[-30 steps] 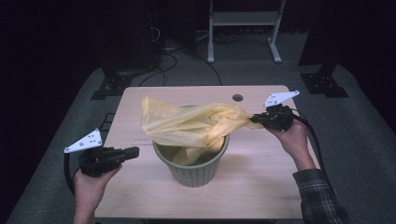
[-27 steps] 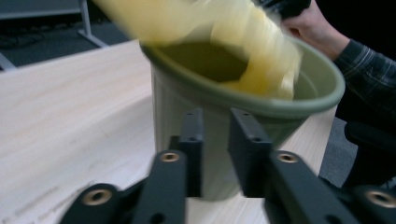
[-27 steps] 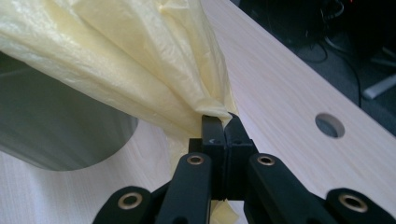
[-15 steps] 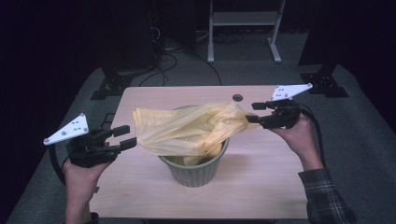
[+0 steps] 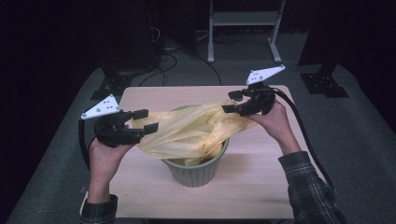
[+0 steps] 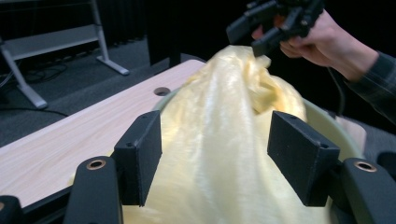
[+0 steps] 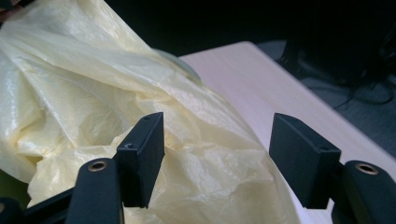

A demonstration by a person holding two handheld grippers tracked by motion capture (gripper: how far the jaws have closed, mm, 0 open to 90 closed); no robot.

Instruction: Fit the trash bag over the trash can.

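Note:
A crumpled yellow plastic bag (image 5: 187, 133) spreads over the mouth of a green bin (image 5: 196, 170) in the middle of the wooden table (image 5: 261, 186). My left gripper (image 5: 148, 120) hovers at the bag's left edge. Its jaws have just been opening, and in the left gripper view the bag (image 6: 224, 144) lies between them without either pad pressing on it. My right gripper (image 5: 229, 101) hangs over the bag's right end, and its jaws have also just been opening. In the right gripper view the bag (image 7: 93, 93) lies loose below and between the spread jaws.
A round cable hole (image 6: 162, 91) sits near the table's far edge. Behind the table stands a metal rack (image 5: 243, 18), with cables on the floor. Black stand bases (image 5: 324, 84) flank the far corners. Dark carpet surrounds the table.
Both grippers rose and their jaws opened. The right one let go of the bag's corner. The left one moved in to the bag's left edge. The bag sank and spread over the bin.

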